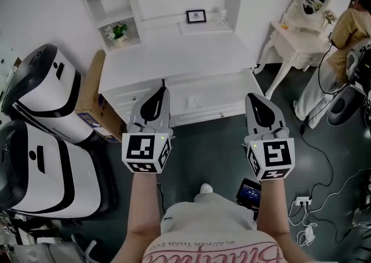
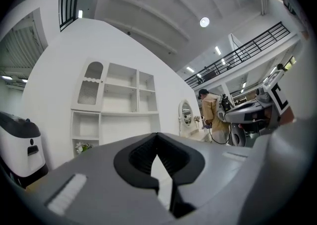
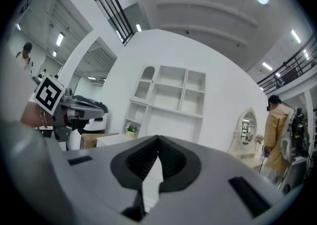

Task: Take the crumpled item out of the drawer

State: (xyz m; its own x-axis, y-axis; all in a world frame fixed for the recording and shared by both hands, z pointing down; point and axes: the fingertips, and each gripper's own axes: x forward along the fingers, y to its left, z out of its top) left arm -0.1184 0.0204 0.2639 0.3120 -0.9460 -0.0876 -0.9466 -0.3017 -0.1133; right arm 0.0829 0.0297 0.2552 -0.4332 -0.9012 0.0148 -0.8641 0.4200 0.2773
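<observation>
A white desk (image 1: 174, 59) stands ahead of me, and its front drawers (image 1: 200, 101) are closed. No crumpled item shows in any view. My left gripper (image 1: 163, 84) hovers in front of the left drawer front, shut and empty; in the left gripper view its jaws (image 2: 158, 136) meet at the tips with nothing between them. My right gripper (image 1: 250, 96) hangs level with it near the desk's right corner, also shut and empty, and the right gripper view shows that gripper (image 3: 158, 138) pointing at the shelf unit.
Two large white-and-black machines (image 1: 40, 94) and a cardboard box (image 1: 91, 101) crowd the left. A white dressing table with an oval mirror (image 1: 302, 21) and a person (image 1: 349, 24) stand at the right. Cables and a power strip (image 1: 302, 201) lie on the dark floor.
</observation>
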